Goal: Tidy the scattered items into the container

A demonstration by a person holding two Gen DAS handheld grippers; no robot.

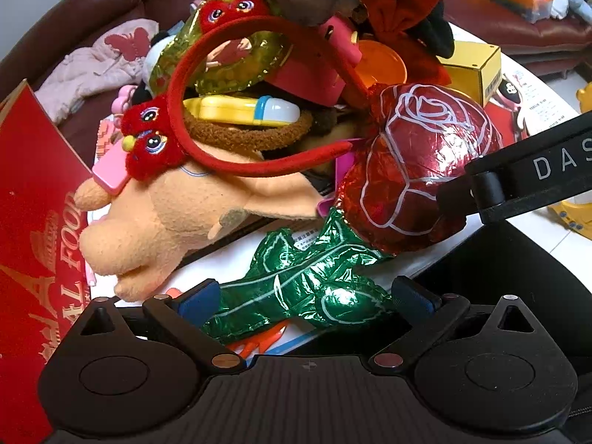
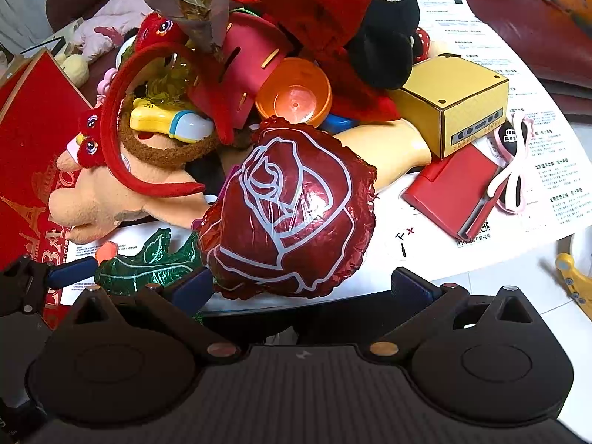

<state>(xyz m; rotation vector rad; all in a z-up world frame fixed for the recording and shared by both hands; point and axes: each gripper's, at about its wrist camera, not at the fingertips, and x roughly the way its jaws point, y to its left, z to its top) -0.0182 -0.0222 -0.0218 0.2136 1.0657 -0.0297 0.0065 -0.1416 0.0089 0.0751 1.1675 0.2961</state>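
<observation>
A foil rose balloon lies at the table's near edge, with a red head (image 1: 425, 162) (image 2: 292, 207) and a green stem (image 1: 307, 288) (image 2: 148, 262). My left gripper (image 1: 307, 296) is open, its blue pads either side of the green stem. My right gripper (image 2: 303, 285) is open with the red head between its fingers; its arm (image 1: 518, 170) shows in the left wrist view touching the head. Whether either pad presses the foil I cannot tell. Behind lies a pile of toys: a red headband (image 1: 236, 111), a peach plush (image 1: 177, 214), an orange bowl (image 2: 296, 92).
A red box lid (image 1: 33, 222) stands at the left. A yellow cardboard box (image 2: 455, 103), a red case (image 2: 451, 192) and pink sunglasses (image 2: 514, 162) lie at the right on printed paper sheets (image 2: 547, 170). A brown sofa (image 1: 111, 3) lies behind.
</observation>
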